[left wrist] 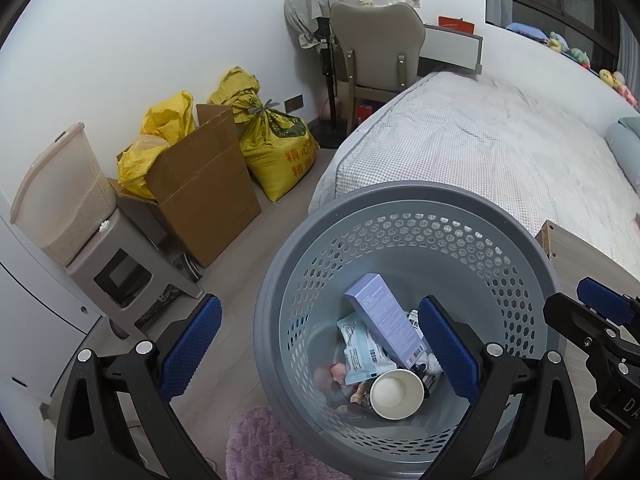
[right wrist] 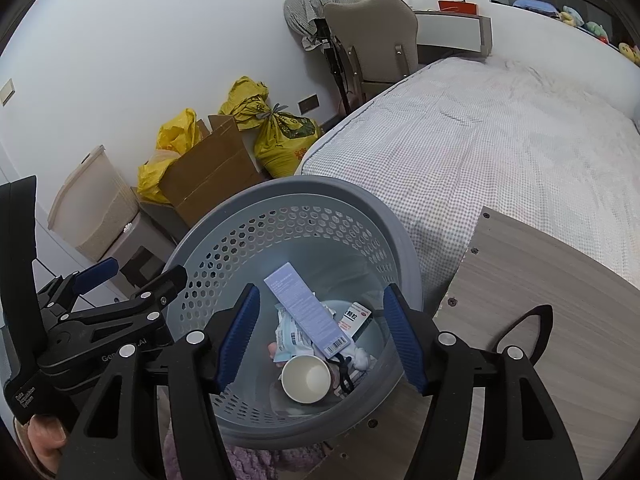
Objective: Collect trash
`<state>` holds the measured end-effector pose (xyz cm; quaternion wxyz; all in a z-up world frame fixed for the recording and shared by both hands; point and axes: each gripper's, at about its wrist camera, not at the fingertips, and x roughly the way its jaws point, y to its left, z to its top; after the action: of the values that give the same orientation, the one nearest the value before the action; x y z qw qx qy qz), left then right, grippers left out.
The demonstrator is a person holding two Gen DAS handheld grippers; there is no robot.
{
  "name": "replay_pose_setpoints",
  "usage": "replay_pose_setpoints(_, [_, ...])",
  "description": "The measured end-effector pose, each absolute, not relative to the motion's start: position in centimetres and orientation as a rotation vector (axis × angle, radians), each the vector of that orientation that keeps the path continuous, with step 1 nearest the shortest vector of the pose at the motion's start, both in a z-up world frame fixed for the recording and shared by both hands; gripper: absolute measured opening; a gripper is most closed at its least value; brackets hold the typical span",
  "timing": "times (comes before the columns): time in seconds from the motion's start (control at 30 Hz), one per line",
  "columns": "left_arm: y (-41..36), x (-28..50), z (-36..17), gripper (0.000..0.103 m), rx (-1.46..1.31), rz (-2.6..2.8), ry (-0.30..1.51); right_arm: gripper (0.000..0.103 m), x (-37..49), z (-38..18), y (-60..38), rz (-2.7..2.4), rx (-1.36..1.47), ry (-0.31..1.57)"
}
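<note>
- We hold our left gripper (left wrist: 318, 350) over the near rim of the grey perforated bin (left wrist: 280, 264); its blue pads stand wide apart and grasp nothing.
- Our right gripper (right wrist: 320, 336) hangs above the bin's mouth, pads parted, nothing pinched between them.
- The trash lies on the bin's bottom: a lilac carton (right wrist: 304, 312) slants from 11 o'clock towards the centre, and a white paper cup (right wrist: 306, 378) lies on its side at 6 o'clock.
- A pale blue wrapper (left wrist: 362, 346) sits under the carton, at 9 o'clock.
- A red-and-white medicine box (right wrist: 356, 318) rests at 3 o'clock.
- A bed (left wrist: 480, 140) stands just beyond the bin at 1 o'clock, and a cardboard box (left wrist: 204, 184) at 10 o'clock.
</note>
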<state>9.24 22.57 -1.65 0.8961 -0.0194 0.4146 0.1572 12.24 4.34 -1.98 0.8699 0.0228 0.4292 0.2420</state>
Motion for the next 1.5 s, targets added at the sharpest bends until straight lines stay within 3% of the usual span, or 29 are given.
replay_pose_setpoints(1.5, [22.61,9.30,-1.31,0.097,-0.035,0.328,0.860,0.062,12.13,-1.74,4.28,0.504,0.040,0.895])
